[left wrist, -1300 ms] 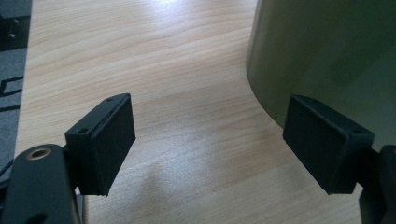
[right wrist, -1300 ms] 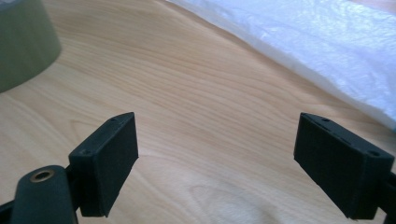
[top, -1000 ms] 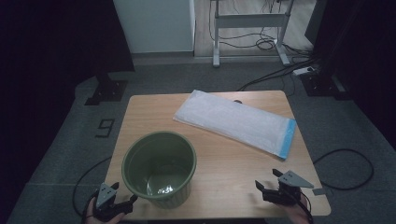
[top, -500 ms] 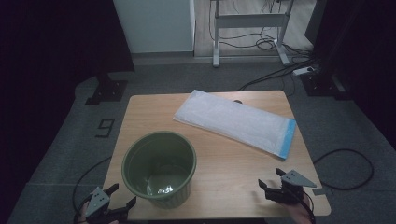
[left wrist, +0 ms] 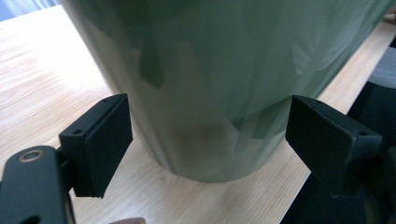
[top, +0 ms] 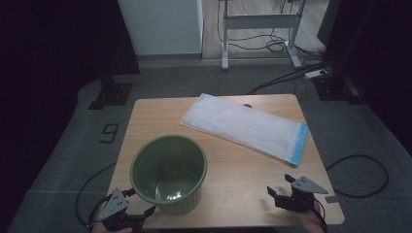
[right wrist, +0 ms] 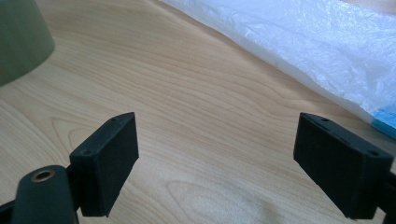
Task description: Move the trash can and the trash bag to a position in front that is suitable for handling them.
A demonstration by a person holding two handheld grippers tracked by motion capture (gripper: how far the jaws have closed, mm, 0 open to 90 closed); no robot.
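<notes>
The wooden surface [top: 233,160] carries a flat white plastic bag [top: 245,127], its long axis running from far left to near right, blue end nearest the right gripper [top: 284,190]. The green bucket [top: 169,172] stands upright at the near left edge, mouth up. The left gripper [top: 137,206] brackets its base, jaws wide apart, gripping nothing. The right gripper's jaws gape over bare wood.
</notes>
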